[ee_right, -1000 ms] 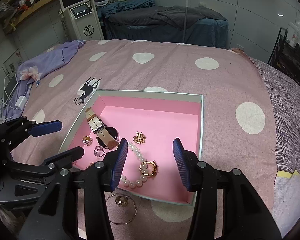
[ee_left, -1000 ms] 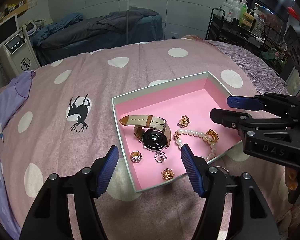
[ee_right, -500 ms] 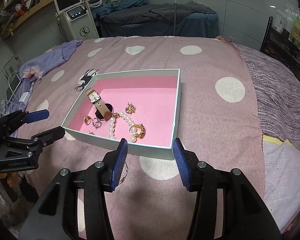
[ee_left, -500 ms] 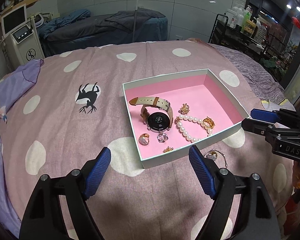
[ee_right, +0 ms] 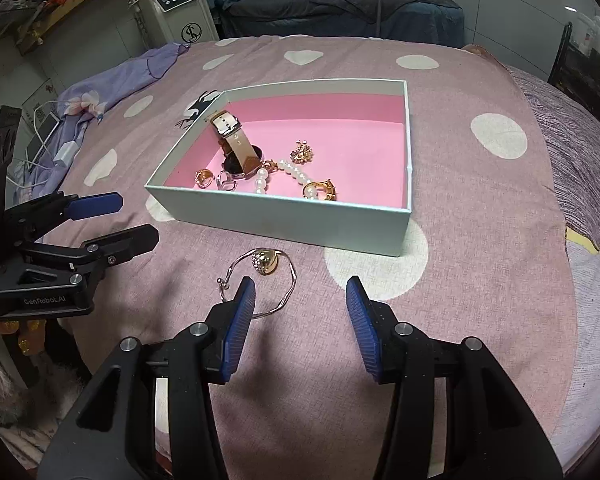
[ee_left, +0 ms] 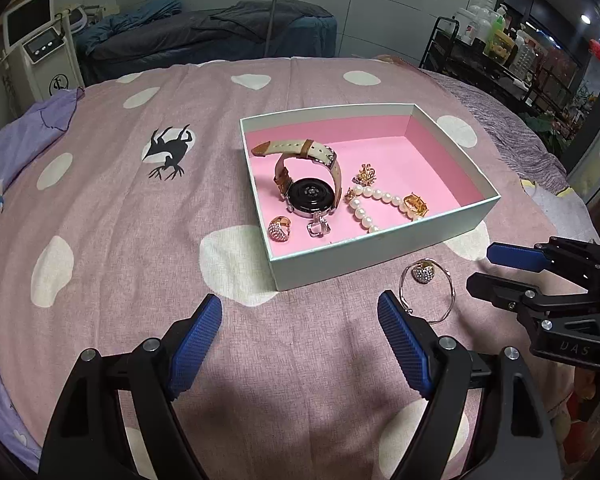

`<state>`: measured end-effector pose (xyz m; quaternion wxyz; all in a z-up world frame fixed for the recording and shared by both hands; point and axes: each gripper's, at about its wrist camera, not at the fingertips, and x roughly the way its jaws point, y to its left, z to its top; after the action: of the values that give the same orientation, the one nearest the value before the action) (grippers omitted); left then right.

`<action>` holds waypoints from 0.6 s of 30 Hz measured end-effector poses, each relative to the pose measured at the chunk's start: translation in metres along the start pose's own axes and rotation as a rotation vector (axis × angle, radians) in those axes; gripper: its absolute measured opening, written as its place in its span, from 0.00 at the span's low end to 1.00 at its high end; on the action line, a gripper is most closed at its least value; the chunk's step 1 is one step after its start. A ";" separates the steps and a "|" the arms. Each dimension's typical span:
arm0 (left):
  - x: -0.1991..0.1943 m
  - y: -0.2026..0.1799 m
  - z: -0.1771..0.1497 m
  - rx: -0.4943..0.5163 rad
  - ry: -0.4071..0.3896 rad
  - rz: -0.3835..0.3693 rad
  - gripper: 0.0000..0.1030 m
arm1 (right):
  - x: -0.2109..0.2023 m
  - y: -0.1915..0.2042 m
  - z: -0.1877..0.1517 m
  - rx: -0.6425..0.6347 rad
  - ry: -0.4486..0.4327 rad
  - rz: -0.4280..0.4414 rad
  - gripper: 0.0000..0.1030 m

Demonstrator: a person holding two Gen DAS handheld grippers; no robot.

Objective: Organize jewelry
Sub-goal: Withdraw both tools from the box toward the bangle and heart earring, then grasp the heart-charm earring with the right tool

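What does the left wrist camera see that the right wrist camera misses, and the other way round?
Only the left wrist view shows the black metal rack of bottles at far right. Only the right wrist view shows the white charger and cable beside the lilac cloth. Both show the pink-lined box holding the watch and pearl bracelet, the thin bangle and gold ring lying outside the box, and both open hand-held grippers.

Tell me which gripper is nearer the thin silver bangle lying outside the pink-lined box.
Right. The right gripper has its left fingertip overlapping the thin silver bangle in its own view. The left gripper sits beside it, bangle just off its right fingertip.
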<state>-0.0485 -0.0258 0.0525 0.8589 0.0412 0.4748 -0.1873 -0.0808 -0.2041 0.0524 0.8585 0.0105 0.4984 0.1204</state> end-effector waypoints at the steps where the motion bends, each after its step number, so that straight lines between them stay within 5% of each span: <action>1: 0.002 0.000 -0.002 -0.001 0.007 -0.003 0.75 | 0.002 0.003 -0.002 -0.011 0.007 0.003 0.47; 8: 0.008 0.000 -0.011 -0.009 0.031 -0.013 0.74 | 0.011 0.018 -0.003 -0.064 0.015 0.017 0.46; 18: 0.009 0.000 -0.012 -0.015 0.043 -0.028 0.64 | 0.033 0.030 0.011 -0.088 0.053 0.037 0.28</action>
<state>-0.0542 -0.0251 0.0383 0.8461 0.0322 0.4951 -0.1951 -0.0618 -0.1669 0.0341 0.8422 -0.0209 0.5150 0.1584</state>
